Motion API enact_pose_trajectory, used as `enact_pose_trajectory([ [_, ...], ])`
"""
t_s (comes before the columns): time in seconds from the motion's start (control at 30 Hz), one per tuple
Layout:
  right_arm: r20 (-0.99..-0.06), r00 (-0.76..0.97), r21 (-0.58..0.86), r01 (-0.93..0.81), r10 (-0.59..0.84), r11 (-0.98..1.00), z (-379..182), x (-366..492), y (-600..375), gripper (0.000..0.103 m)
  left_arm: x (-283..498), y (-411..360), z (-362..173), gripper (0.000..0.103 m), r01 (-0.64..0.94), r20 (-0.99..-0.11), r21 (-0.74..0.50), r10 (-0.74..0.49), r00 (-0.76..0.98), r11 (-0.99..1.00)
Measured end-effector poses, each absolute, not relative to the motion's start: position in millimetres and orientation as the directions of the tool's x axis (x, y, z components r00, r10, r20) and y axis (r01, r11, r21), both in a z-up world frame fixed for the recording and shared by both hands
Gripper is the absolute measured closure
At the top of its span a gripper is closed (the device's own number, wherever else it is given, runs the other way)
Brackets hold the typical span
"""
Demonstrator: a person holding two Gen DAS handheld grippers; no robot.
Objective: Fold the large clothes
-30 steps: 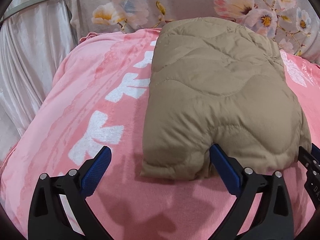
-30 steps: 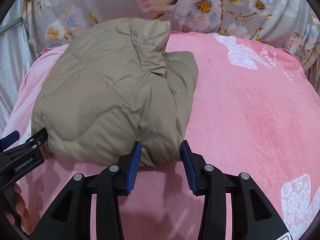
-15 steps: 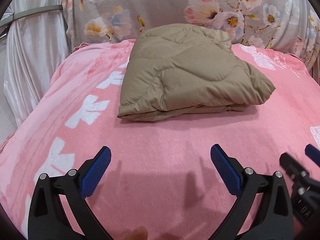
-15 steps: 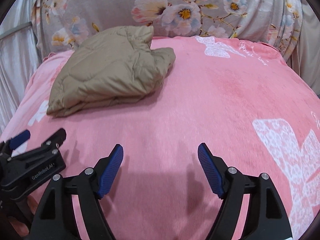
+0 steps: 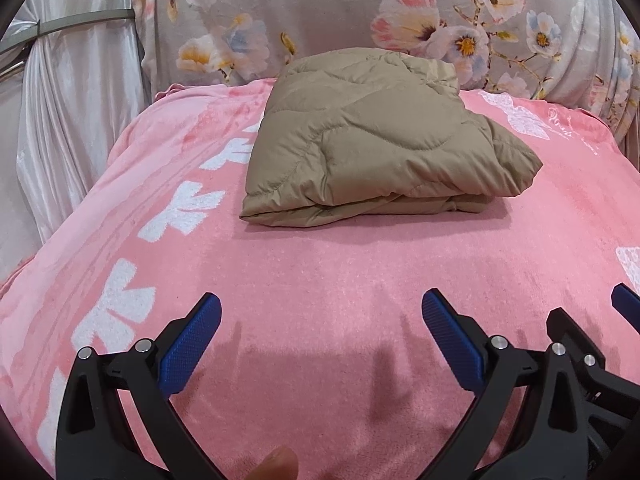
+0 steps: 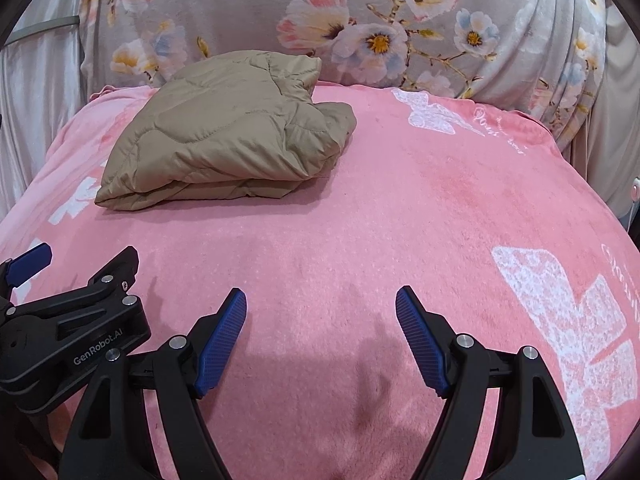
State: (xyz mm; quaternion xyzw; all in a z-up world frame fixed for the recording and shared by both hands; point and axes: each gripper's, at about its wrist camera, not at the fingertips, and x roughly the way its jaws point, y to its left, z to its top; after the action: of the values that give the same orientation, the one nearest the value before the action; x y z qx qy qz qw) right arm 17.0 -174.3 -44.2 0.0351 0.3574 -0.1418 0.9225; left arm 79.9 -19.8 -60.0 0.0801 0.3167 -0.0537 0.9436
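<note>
Tan quilted jacket (image 5: 376,144) folded on pink blanket (image 5: 320,280), grippers apart

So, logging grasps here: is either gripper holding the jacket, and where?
Nothing is held. Left gripper and right gripper are open, apart from the jacket.

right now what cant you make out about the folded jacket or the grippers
- Jacket far side and underside: hidden by its own bulk, both views.
- Collar, zip, sleeves: tucked inside the folds.
- Right gripper in left wrist view: cut off by the frame edge.
- Left gripper handle: below the frame.
</note>
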Motion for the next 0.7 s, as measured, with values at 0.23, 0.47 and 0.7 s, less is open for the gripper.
enact_pose_trajectory([
  [0.23, -0.667, 0.707, -0.037, 0.285, -0.237, 0.958, -45.0, 17.2, -173.5, 0.028, 78.9, -19.1, -59.6, 0.005, 0.151, -0.602, 0.117, -0.050, 0.797, 0.982],
  [0.47, -0.670, 0.705, -0.035, 0.283, -0.232, 0.959, -45.4, 17.5, -173.8, 0.028, 77.8, -19.3, -60.2, 0.006, 0.143, -0.598, 0.130, -0.038, 0.801, 0.981],
  [0.7, -0.672, 0.704, -0.034, 0.281, -0.230, 0.959, -46.7, 17.5, -174.5, 0.028, 78.2, -20.1, -59.9, 0.006, 0.142, -0.598, 0.132, -0.035, 0.800, 0.981],
])
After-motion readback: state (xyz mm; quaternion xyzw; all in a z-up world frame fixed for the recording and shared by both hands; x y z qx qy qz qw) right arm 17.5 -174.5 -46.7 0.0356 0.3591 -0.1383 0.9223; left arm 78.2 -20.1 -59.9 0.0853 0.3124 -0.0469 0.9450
